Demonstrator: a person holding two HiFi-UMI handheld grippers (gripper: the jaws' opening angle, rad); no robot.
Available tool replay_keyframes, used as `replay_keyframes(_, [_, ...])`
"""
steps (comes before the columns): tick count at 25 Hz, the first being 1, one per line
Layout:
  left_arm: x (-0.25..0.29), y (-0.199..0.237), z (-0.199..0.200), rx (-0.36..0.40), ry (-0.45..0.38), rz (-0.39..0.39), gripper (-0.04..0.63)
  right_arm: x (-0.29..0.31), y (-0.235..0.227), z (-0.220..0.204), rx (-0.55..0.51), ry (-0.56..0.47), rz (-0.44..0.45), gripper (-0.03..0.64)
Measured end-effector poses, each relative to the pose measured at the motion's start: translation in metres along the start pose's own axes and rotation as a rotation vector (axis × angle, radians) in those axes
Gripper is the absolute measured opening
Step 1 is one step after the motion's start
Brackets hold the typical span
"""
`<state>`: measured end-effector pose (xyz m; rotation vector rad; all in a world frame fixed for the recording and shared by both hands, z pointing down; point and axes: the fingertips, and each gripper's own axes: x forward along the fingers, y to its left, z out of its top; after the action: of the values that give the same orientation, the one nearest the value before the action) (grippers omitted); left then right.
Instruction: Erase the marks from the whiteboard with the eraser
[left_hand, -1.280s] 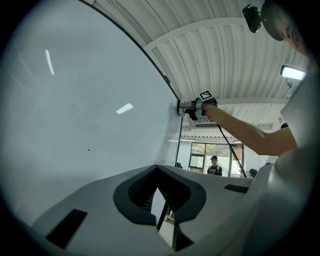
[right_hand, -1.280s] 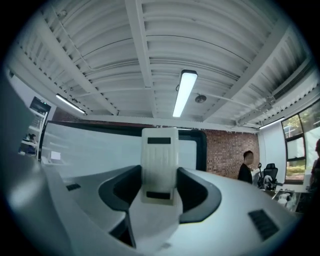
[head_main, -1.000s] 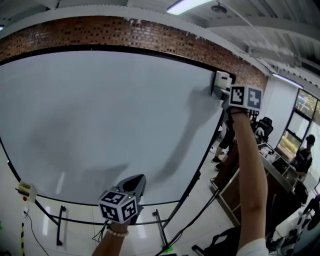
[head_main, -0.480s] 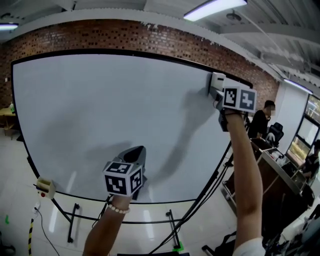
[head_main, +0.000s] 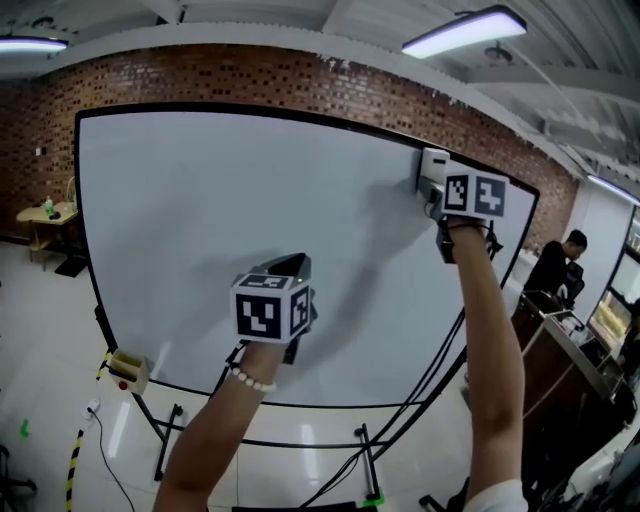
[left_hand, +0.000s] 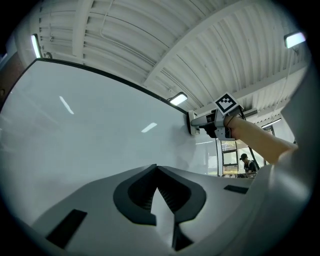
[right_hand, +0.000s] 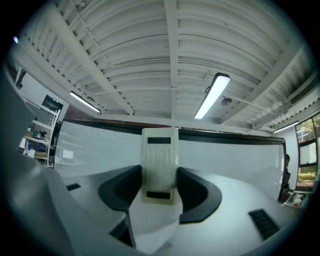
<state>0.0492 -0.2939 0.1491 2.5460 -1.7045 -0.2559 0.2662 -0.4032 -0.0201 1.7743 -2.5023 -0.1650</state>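
Observation:
A large whiteboard on a black stand fills the head view; I see no marks on it. My right gripper is raised to the board's upper right corner, shut on a cream eraser pressed against the surface. In the right gripper view the eraser sits upright between the jaws of the right gripper. My left gripper hangs low before the board's lower middle, shut with nothing in it. The left gripper view shows the left gripper, its jaws together, and the eraser far off.
A brick wall runs above the board. A small cream box hangs at the board's lower left corner. Desks and a seated person are at the right. A small table stands far left. Stand legs and cables cross the floor below.
The head view has swung left, showing the board's left edge. My left gripper has risen and moved right, closer to the board. The right gripper stays at the upper right corner.

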Motion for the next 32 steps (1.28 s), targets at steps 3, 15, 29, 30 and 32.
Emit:
replay_keyframes(3, [-0.013, 0.023, 0.013, -0.008, 0.005, 0.012, -0.012, 0.010, 0.040, 0.004, -0.022, 0.001, 0.003, 0.242])
replay_keyframes(15, [-0.095, 0.126, 0.015, -0.020, 0.005, 0.031, -0.012, 0.036, 0.175, 0.021, -0.077, 0.000, 0.088, 0.242])
replay_keyframes(29, [-0.089, 0.249, 0.060, 0.032, -0.035, -0.062, -0.012, 0.059, 0.283, 0.044, -0.286, -0.001, -0.029, 0.242])
replay_keyframes(30, [-0.088, 0.252, 0.064, 0.031, -0.041, -0.077, -0.012, 0.060, 0.289, 0.045, -0.295, 0.004, -0.035, 0.244])
replay_keyframes(32, [-0.089, 0.257, 0.069, 0.028, -0.052, -0.112, -0.012, 0.063, 0.302, 0.045, -0.313, 0.012, -0.050, 0.244])
